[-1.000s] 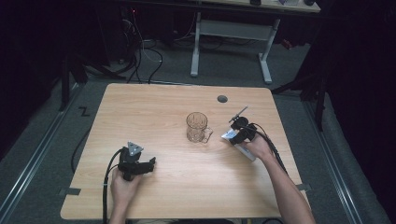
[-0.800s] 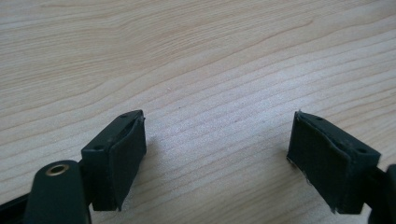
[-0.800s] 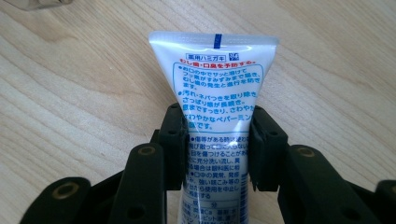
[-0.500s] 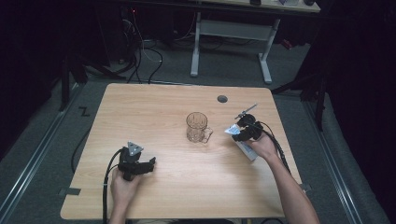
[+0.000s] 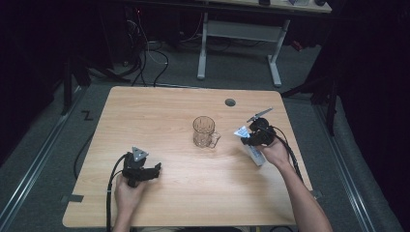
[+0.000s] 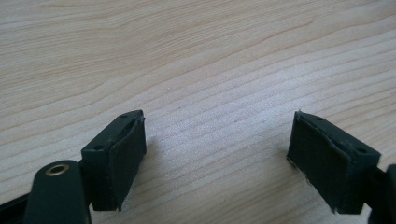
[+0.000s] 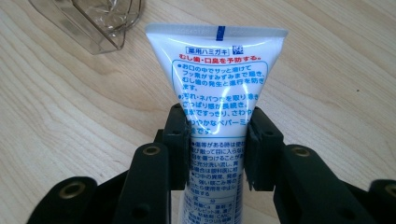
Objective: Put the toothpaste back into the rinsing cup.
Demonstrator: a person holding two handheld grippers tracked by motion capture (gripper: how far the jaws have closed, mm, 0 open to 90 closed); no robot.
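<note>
Between right gripper [image 7: 218,154] jaws: tube [image 7: 217,88] clamped, mug [image 7: 93,21] just ahead | left gripper [image 6: 219,158] apart, idle | tube likely grasped, not yet in mug

Left hand-held gripper [image 6: 217,154], black padded jaws spread wide apart, low over bare light wooden table [image 6: 210,60]
</note>
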